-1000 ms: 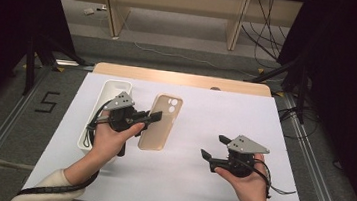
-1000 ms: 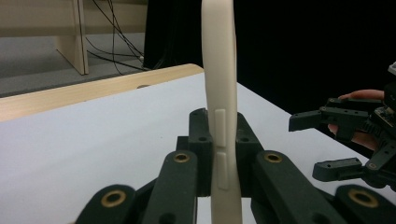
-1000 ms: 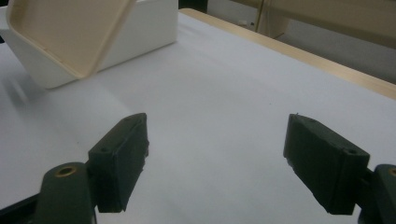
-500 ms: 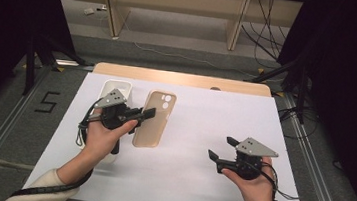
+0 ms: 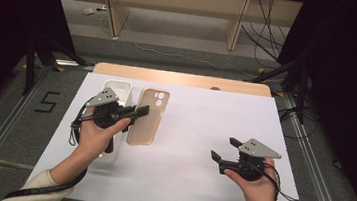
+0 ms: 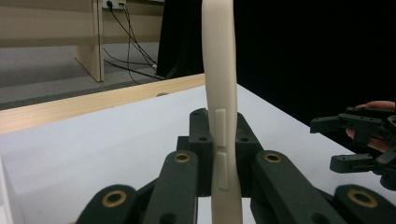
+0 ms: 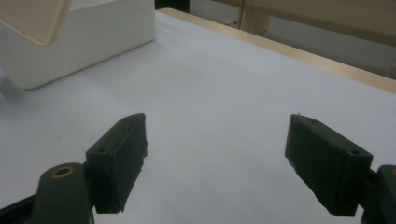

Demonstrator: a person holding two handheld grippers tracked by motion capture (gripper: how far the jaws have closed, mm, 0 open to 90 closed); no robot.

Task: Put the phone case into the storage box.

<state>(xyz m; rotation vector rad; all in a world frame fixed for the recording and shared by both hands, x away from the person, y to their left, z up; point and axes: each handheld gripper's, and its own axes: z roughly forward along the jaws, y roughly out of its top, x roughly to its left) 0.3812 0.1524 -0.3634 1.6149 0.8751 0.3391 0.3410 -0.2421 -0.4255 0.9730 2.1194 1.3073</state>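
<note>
A tan phone case (image 5: 148, 117) with a camera cutout at its far end is held by its left long edge in my left gripper (image 5: 141, 110), which is shut on it. In the left gripper view the case's edge (image 6: 219, 93) with its side buttons stands clamped between the black jaws of the left gripper (image 6: 219, 122). The case's corner (image 7: 35, 18) hangs above a white box. My right gripper (image 5: 225, 149) is open near the table's front right, and the right gripper (image 7: 217, 154) has only white table between its jaws.
A white box (image 5: 118, 90) lies on the white table top (image 5: 200, 118) under and behind my left hand; its wall (image 7: 93, 37) is in the right gripper view. A wooden strip (image 5: 184, 79) edges the far side. Black curtains stand on both sides.
My left gripper has carried the tan case a little to the left. My right gripper has drifted slightly right and stays open.
</note>
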